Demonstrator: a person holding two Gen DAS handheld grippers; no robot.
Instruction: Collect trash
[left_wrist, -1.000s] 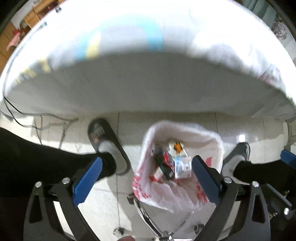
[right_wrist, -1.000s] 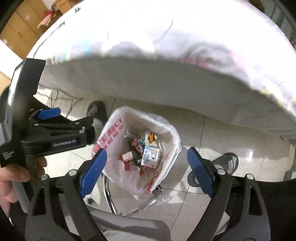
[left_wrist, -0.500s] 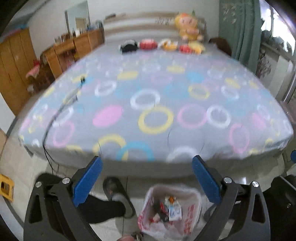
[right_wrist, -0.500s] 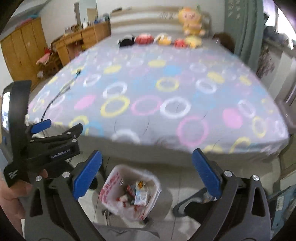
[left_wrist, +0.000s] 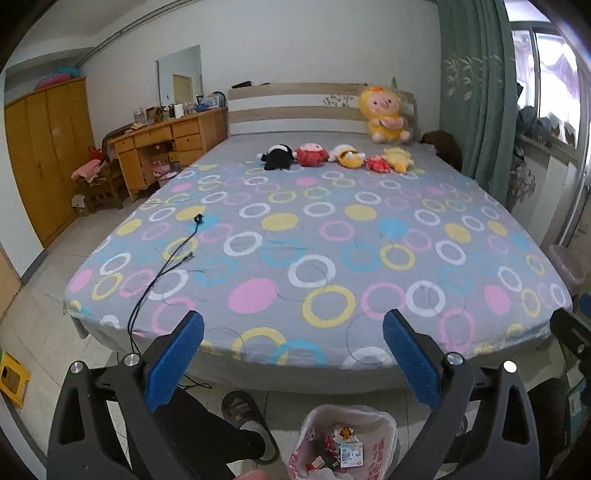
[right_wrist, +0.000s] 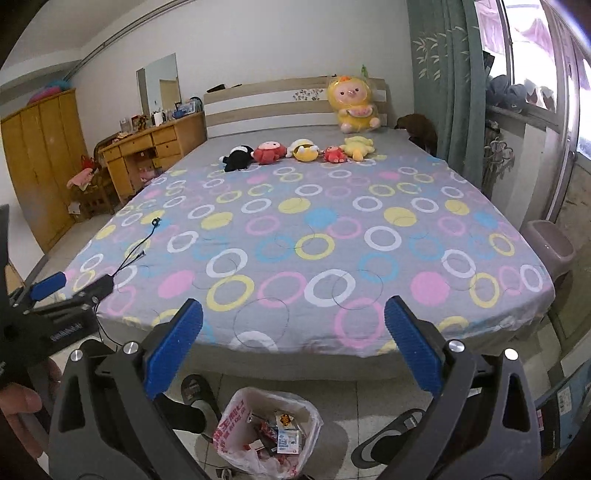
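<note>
A white plastic bag (left_wrist: 376, 435) (right_wrist: 236, 417) with red print stands on the floor at the foot of the bed, holding several wrappers and small cartons (left_wrist: 345, 448) (right_wrist: 282, 434). My left gripper (left_wrist: 291, 356) is open above it, with nothing between its blue pads. My right gripper (right_wrist: 293, 345) is open too and holds nothing. In the right wrist view the left gripper (right_wrist: 70, 288) shows at the left edge, a hand (right_wrist: 16, 410) below it.
A wide bed (left_wrist: 314, 258) with a ring-patterned sheet fills the view, several plush toys (left_wrist: 332, 155) near its headboard. A black cable (left_wrist: 162, 269) trails off its left edge. A person's slippered feet (left_wrist: 243, 417) (right_wrist: 388, 439) flank the bag. A wooden desk (left_wrist: 166, 147) and wardrobe stand left, a grey bin (right_wrist: 550, 243) right.
Both grippers have risen and tilted up from looking straight down into the bag. The whole bed top has come into view and the bag has slid to the bottom of both views.
</note>
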